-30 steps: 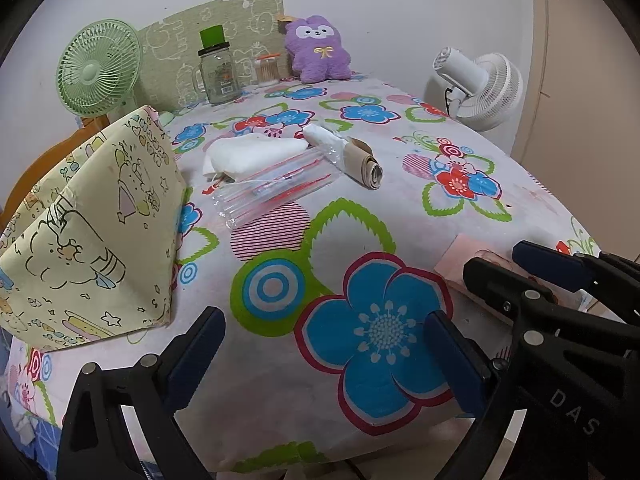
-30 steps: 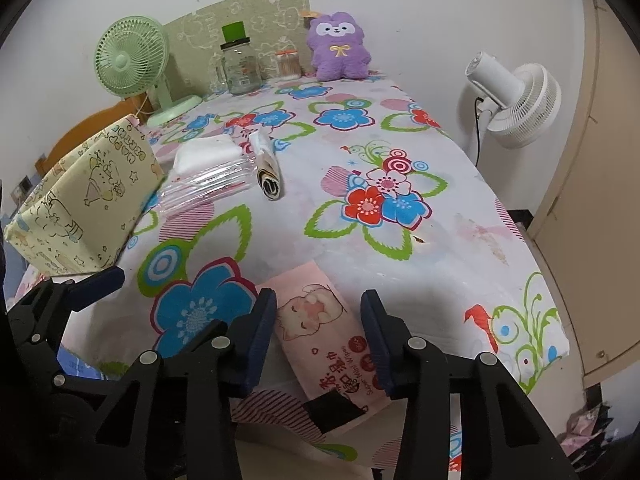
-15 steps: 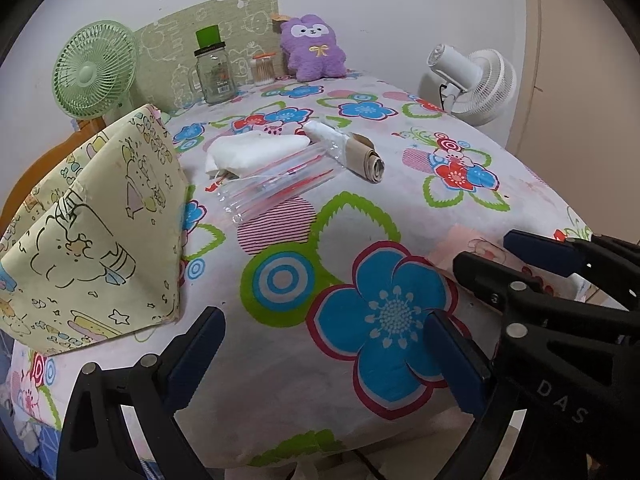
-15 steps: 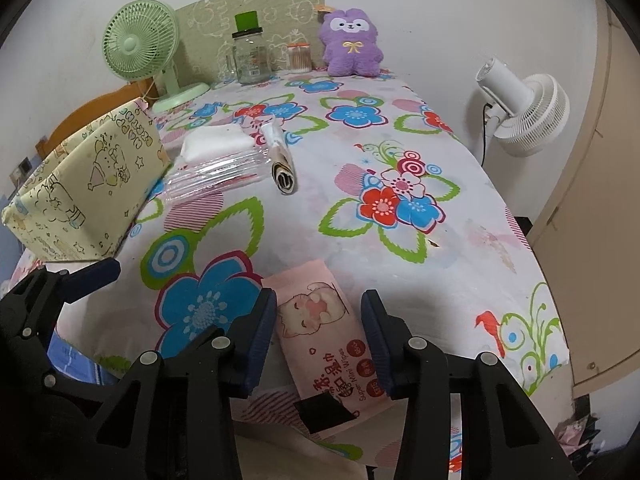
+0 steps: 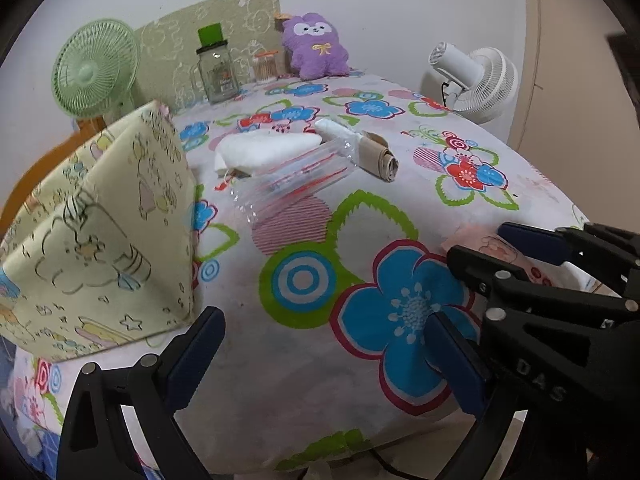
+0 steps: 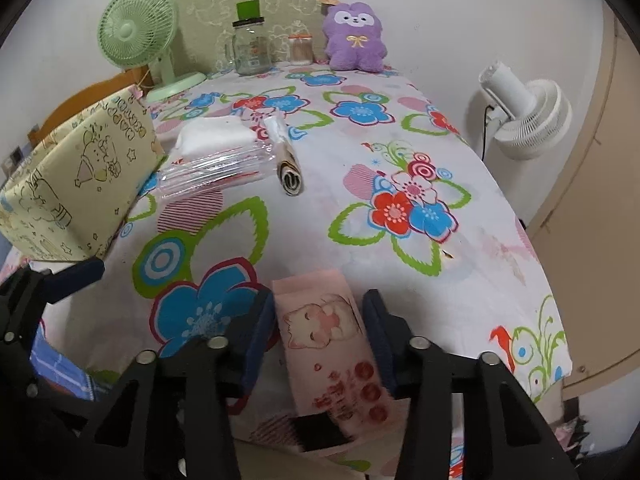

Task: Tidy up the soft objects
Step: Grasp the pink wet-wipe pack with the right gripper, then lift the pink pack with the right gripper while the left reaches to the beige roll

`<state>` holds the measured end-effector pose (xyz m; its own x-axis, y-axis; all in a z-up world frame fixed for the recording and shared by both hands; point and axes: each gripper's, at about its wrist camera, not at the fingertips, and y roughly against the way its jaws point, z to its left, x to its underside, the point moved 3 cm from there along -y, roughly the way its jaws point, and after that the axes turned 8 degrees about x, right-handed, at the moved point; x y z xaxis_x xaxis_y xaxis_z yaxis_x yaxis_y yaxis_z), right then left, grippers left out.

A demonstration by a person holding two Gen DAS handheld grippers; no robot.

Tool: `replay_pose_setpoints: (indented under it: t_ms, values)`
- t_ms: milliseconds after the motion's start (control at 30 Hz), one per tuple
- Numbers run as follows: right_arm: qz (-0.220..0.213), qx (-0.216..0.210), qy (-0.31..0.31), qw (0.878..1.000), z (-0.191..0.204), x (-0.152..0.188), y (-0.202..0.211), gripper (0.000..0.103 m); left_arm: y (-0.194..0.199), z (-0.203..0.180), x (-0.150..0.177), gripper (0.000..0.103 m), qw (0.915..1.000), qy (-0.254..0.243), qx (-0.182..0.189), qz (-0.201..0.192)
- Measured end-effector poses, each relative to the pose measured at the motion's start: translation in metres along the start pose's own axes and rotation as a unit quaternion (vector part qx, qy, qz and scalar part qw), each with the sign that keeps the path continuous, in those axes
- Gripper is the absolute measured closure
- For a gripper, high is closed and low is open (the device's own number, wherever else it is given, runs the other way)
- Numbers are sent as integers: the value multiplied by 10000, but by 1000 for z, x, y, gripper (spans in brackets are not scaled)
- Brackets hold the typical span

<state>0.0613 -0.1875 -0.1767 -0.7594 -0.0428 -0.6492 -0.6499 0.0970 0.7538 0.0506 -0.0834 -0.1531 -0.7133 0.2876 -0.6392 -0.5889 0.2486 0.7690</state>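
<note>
The left gripper (image 5: 320, 328) hovered over the near edge of the flower-printed tablecloth (image 5: 304, 360), its jaws wide apart with nothing between them. Beside it, the right gripper (image 6: 320, 312) straddled a flat pink tissue pack with a cat picture (image 6: 320, 344) lying at the cloth's near edge. Its jaws had just been closing, and the pads stood right at the pack's long sides; whether they pressed on it could not be told. To the left sat a pale yellow cartoon-print fabric box (image 5: 100, 240). Farther back lay a clear plastic bag with red stripes (image 5: 296, 184), a folded white cloth (image 5: 264, 148) touching it, and a beige roll (image 5: 376, 152). By the wall sat a purple plush toy (image 5: 316, 48) and a green-lidded glass jar (image 5: 216, 72).
</note>
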Motion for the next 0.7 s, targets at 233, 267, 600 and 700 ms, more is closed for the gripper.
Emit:
replay_pose_setpoints:
  t_ms: [233,267,600,700]
  values:
    - [0,-9,-156,9999,-6,-8,-3,60,-8,4,-11,2,9997,200,99,17]
    - [-9,-5,-176,9998,-7,-9,-3,60,-9,3,-13,2,9997,206,93,4]
    - [-125,-37,-236,9996,-17,-33,-11,60,-24,0,-38,2,9995,299,45,-56]
    - [-136,-58,-260,9996,-22,-40,-14,59,-29,-1,-45,2,9994,351,31,-74]
